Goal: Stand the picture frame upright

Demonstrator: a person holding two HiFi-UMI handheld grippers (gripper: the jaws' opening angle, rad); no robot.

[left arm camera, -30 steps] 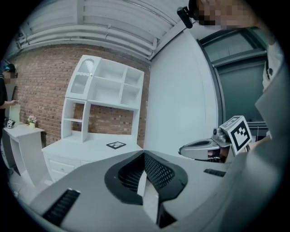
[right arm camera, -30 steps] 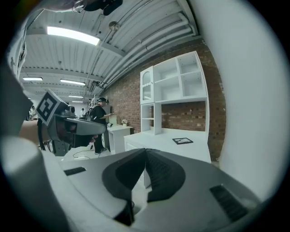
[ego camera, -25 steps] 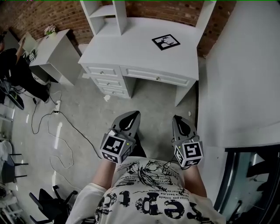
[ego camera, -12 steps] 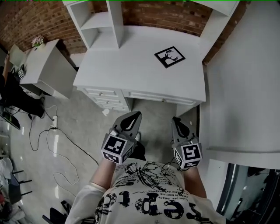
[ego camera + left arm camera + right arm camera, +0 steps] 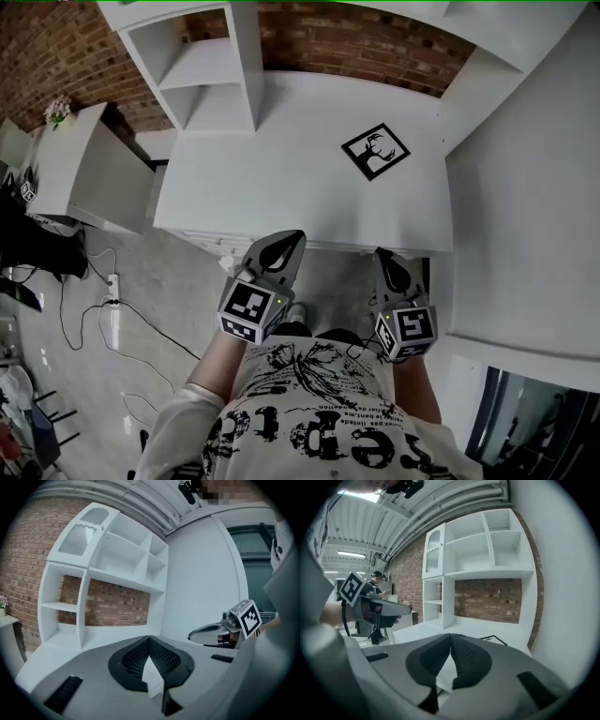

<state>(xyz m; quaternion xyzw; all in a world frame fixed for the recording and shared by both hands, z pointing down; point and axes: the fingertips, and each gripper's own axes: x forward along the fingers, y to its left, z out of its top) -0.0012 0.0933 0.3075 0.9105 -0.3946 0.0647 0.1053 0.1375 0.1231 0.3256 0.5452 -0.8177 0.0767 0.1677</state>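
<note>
A black picture frame (image 5: pixel 376 151) with a deer print lies flat on the white desk (image 5: pixel 281 178), toward its back right. In the right gripper view a sliver of the picture frame (image 5: pixel 494 640) shows past the jaws. My left gripper (image 5: pixel 292 238) is shut and empty, its tip at the desk's front edge. The right gripper (image 5: pixel 382 255) is shut and empty too, just short of that edge, well in front of the frame. From the left gripper view the left gripper (image 5: pixel 149 639) faces the shelving, with the right gripper (image 5: pixel 191 635) at its right. The right gripper (image 5: pixel 450 635) shows its jaws touching.
White hutch shelves (image 5: pixel 202 70) rise at the desk's back left against a brick wall (image 5: pixel 347 42). A tall white panel (image 5: pixel 525 187) stands right of the desk. A second white desk (image 5: pixel 80 169) and floor cables (image 5: pixel 112 300) are at the left, a person (image 5: pixel 377 581) far off.
The desk and frame have come much closer in the head view as I walk up. Both grippers, still shut, now reach the desk's front edge.
</note>
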